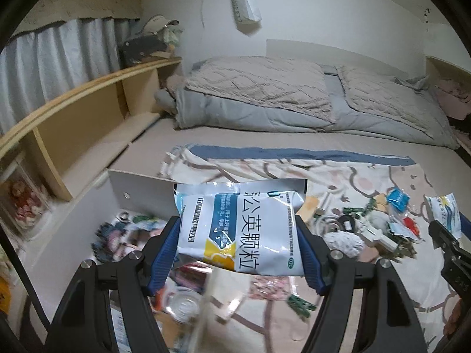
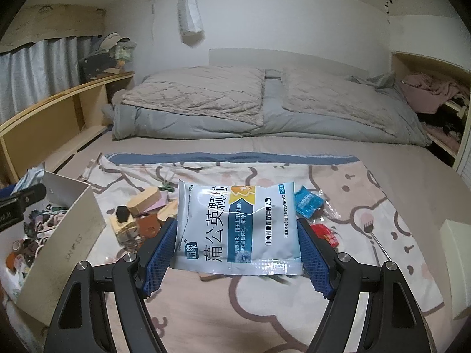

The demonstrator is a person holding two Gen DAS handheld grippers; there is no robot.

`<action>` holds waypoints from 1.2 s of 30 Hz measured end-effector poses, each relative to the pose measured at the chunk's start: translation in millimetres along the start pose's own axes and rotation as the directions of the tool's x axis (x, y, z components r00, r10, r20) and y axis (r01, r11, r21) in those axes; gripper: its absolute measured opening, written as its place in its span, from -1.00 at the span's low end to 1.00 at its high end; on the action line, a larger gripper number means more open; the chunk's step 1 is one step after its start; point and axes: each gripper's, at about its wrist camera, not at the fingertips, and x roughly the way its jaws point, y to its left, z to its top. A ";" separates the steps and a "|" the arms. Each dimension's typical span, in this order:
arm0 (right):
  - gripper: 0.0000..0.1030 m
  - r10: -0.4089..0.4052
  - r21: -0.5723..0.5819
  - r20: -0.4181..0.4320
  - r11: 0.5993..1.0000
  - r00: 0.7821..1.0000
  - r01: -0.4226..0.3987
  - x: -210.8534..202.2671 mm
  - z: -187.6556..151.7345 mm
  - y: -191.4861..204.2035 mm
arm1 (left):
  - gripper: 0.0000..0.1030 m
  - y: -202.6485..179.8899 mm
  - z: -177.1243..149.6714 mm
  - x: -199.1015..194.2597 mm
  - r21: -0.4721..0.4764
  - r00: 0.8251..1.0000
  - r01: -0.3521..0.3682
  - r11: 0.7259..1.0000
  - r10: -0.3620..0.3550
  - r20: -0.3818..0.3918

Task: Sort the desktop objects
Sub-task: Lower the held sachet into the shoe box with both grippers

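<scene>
My left gripper (image 1: 238, 235) is shut on a white and blue medicine sachet (image 1: 244, 229) and holds it above the near wall of a white box (image 1: 141, 188) that has small items inside. My right gripper (image 2: 237, 235) is shut on a second, like sachet (image 2: 238, 229) and holds it above the cartoon-print cloth (image 2: 294, 294). The right gripper and its sachet also show at the right edge of the left wrist view (image 1: 441, 214). A heap of small objects (image 1: 368, 229) lies on the cloth, with wooden blocks (image 2: 147, 206), a blue packet (image 2: 307, 203) and a red packet (image 2: 323, 234).
The cloth lies on a bed with a folded grey quilt (image 2: 265, 108) at the back. A wooden shelf (image 1: 88, 111) runs along the left. The white box (image 2: 67, 235) stands at the cloth's left. A white box edge (image 2: 456, 264) and a fork (image 2: 374, 235) lie at the right.
</scene>
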 end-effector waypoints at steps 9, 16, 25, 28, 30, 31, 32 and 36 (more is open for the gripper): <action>0.54 0.062 -0.011 0.034 0.998 0.998 -0.062 -5.2 14.6 31.4 | 0.42 50.7 12.7 -15.4 -0.024 0.997 -0.067 0.997 0.068 0.045; 0.54 0.118 -0.045 0.050 0.992 0.992 -0.116 -8.9 22.6 63.0 | 0.42 84.4 12.6 -20.2 -0.072 0.992 -0.114 0.991 0.117 0.044; 0.54 0.214 -0.069 0.054 0.975 0.975 -0.210 -10.4 33.9 105.4 | 0.42 109.7 9.6 -22.1 -0.083 0.985 -0.164 0.983 0.167 0.039; 0.54 0.241 -0.089 0.054 0.968 0.969 -0.236 -11.4 34.5 121.6 | 0.42 119.5 8.5 -23.5 -0.107 0.985 -0.165 0.980 0.168 0.023; 0.54 0.267 -0.103 0.046 0.960 0.962 -0.262 -11.0 33.9 133.6 | 0.42 126.1 7.5 -24.1 -0.119 0.985 -0.167 0.979 0.171 0.018; 0.54 0.278 -0.112 0.041 0.956 0.960 -0.272 -10.8 33.3 139.3 | 0.42 128.9 6.8 -24.3 -0.125 0.984 -0.172 0.977 0.175 0.016; 0.54 0.285 -0.120 0.039 0.953 0.958 -0.279 -10.7 32.4 144.4 | 0.42 132.3 5.8 -24.0 -0.131 0.984 -0.174 0.976 0.177 0.013; 0.54 0.322 -0.154 0.030 0.937 0.946 -0.314 -11.4 27.0 163.1 | 0.42 149.3 1.7 -19.5 -0.168 0.983 -0.184 0.968 0.185 -0.009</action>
